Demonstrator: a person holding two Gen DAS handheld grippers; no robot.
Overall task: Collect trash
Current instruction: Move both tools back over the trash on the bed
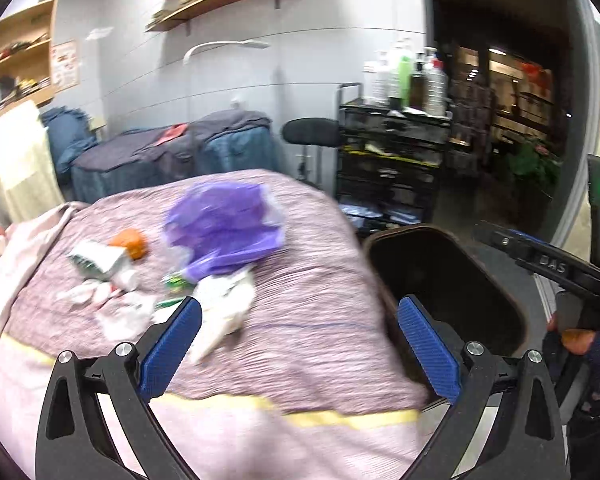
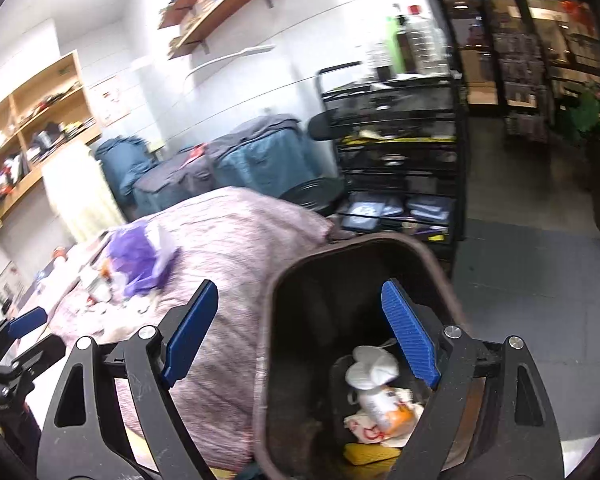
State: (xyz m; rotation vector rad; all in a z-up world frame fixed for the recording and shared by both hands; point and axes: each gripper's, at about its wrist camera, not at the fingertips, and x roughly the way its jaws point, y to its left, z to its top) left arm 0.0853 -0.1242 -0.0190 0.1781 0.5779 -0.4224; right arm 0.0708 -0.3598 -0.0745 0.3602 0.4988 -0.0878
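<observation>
Both sets of jaws spread wide and empty: left gripper [image 1: 300, 344] over the pink bedspread [image 1: 300, 248], right gripper [image 2: 300, 328] above the brown bin [image 2: 296, 264] with wrappers already at the bottom. Remaining trash ahead and left of the left gripper, nearer that hand: white wrapper [image 1: 224, 312] closest, long axis running away from the pads, purple bag [image 1: 224, 228] just beyond. Smaller scraps blurred, hard to identify.

Crinkled pink cloth bedspread [image 1: 300, 288]
</observation>
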